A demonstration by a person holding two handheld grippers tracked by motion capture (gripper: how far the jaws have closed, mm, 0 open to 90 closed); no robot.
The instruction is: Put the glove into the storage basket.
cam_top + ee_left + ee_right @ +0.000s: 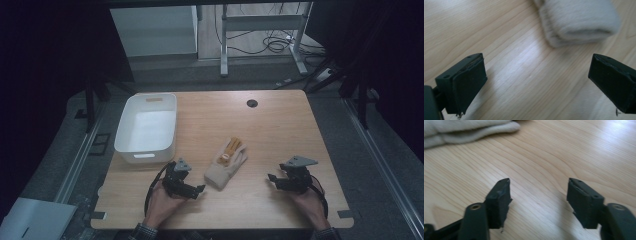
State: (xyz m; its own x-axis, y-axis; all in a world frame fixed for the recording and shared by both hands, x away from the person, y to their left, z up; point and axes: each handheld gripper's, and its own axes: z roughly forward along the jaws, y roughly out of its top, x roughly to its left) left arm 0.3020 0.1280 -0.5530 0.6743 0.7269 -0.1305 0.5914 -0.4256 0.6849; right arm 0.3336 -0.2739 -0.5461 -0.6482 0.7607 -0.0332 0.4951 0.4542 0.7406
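Both my tongs were wide open. My left gripper [199, 189] sat nearer the glove [226, 161], which maybe pointed away and right; my right gripper [271, 178] waited farther off.

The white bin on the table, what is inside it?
The white bin looks empty in the high view: its pale floor shows bare. The strip just behind its near wall is hidden by that wall. The glove lies outside it, on the table.
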